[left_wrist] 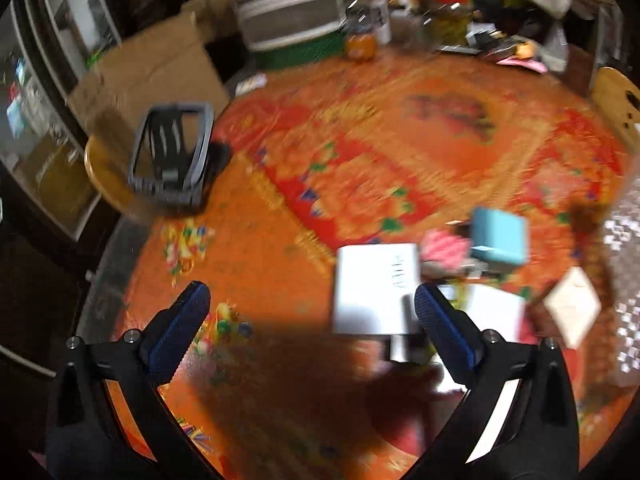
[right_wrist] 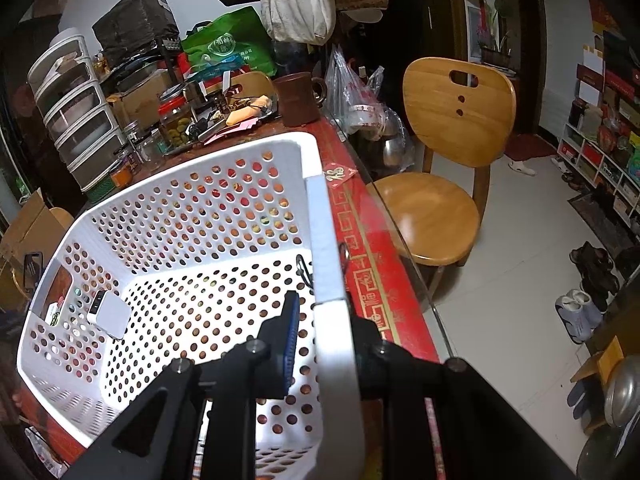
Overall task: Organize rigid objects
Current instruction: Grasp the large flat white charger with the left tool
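Observation:
In the blurred left wrist view my left gripper (left_wrist: 312, 308) is open and empty above the orange patterned tablecloth (left_wrist: 360, 152). A white flat box (left_wrist: 372, 288) lies just ahead of its right finger. A teal box (left_wrist: 500, 236) and a pink item (left_wrist: 444, 244) lie beyond it, and a white card (left_wrist: 572, 308) to the right. In the right wrist view my right gripper (right_wrist: 324, 336) is shut on the right wall of a white perforated basket (right_wrist: 328, 240). A small white device (right_wrist: 110, 314) lies inside the basket at the left.
A dark grey frame-like stand (left_wrist: 172, 156) sits on a wooden stool at the table's left edge. Jars, a drawer unit (left_wrist: 288, 0) and clutter line the far side. A wooden chair (right_wrist: 444, 160) stands right of the table, with shoes on the floor (right_wrist: 580, 312).

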